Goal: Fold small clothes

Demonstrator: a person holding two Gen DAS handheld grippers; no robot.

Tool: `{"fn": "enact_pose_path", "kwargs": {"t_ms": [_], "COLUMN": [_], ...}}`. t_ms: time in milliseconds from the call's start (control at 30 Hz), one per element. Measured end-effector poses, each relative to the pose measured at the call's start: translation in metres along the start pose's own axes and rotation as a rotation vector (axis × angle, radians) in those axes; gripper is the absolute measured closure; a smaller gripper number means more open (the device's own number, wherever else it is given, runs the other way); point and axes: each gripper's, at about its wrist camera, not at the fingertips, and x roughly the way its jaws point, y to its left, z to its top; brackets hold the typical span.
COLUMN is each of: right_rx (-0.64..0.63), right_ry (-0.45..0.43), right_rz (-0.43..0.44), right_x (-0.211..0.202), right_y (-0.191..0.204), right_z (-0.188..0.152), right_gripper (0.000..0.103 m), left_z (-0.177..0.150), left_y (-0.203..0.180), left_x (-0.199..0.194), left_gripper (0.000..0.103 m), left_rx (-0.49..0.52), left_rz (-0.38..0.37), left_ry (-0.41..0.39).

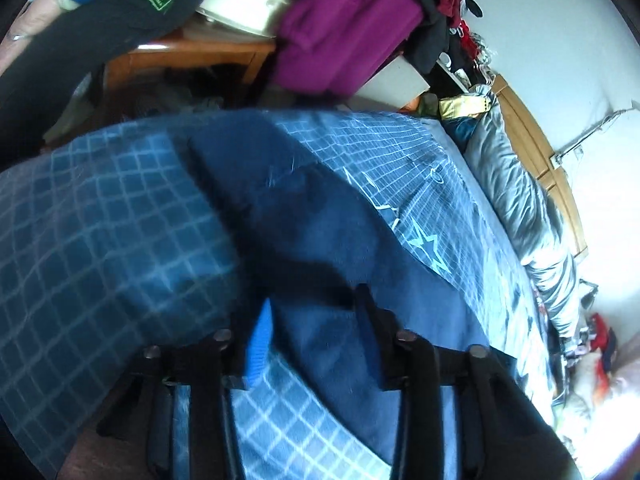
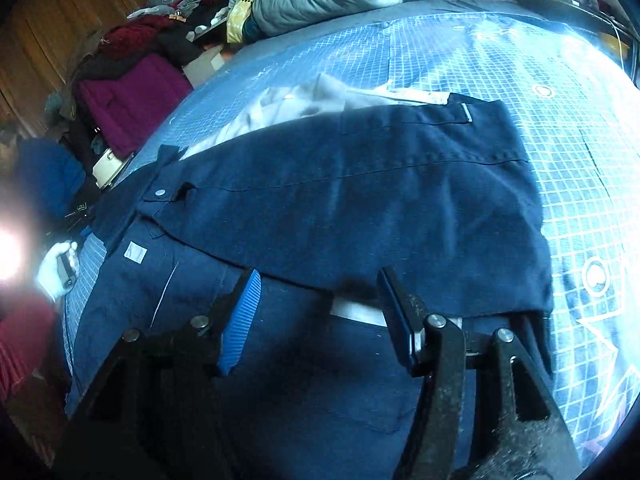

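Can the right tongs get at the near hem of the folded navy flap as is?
Probably yes. The right tongs are open, and the flap's hem lies just beyond the fingertips with nothing on top of it.

A dark navy blue cloth garment [image 2: 360, 200] is laid on a blue bed cover with a pale grid and star pattern [image 2: 560, 160]. A white cloth piece [image 2: 288, 104] and a purple padded jacket [image 2: 132, 100] are seen.

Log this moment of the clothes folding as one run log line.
navy garment partly folded on checked bedspread | right gripper open over it | left gripper open
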Motion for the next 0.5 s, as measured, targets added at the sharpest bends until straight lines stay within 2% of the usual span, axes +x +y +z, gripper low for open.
{"fn": "enact_pose_path", "kwargs": {"t_ms": [33, 67, 133, 167, 267, 400, 433, 467, 500], "right_rx": [-0.001, -0.001, -0.001, -0.001, 0.01, 0.036, 0.045, 0.058, 0.078], "right_ry": [-0.002, -0.006, -0.013, -0.018, -0.028, -0.07, -0.081, -0.086, -0.087], "right_rz": [0.001, 0.003, 0.011, 0.017, 0.037, 0.056, 0.061, 0.07, 0.083], "right_x": [0.001, 0.001, 0.0, -0.001, -0.004, -0.019, -0.024, -0.027, -0.028], "right_y": [0.002, 0.004, 0.007, 0.007, 0.007, 0.002, 0.0, -0.004, -0.01], "right_z": [0.0, 0.001, 0.002, 0.003, 0.007, 0.013, 0.014, 0.013, 0.012], "right_gripper": [0.043, 0.043, 0.043, 0.044, 0.045, 0.045, 0.044, 0.044, 0.044], "left_z": [0.003, 0.005, 0.002, -0.003, -0.034, -0.11, -0.137, -0.165, -0.194], "left_y": [-0.003, -0.007, -0.03, -0.048, -0.13, -0.25, -0.276, -0.3, -0.318], "left_x": [0.002, 0.003, -0.001, -0.006, -0.027, -0.07, -0.078, -0.08, -0.076], "left_gripper": [0.077, 0.092, 0.098, 0.098, 0.098, 0.097, 0.093, 0.077, 0.05], "left_rx": [0.011, 0.025, 0.096, 0.147, 0.333, 0.524, 0.578, 0.631, 0.669], "left_rz": [0.009, 0.014, 0.005, -0.03, -0.166, -0.485, -0.567, -0.637, -0.696], "left_ry": [0.001, -0.001, -0.016, -0.021, -0.033, -0.003, 0.026, 0.076, 0.156]}}
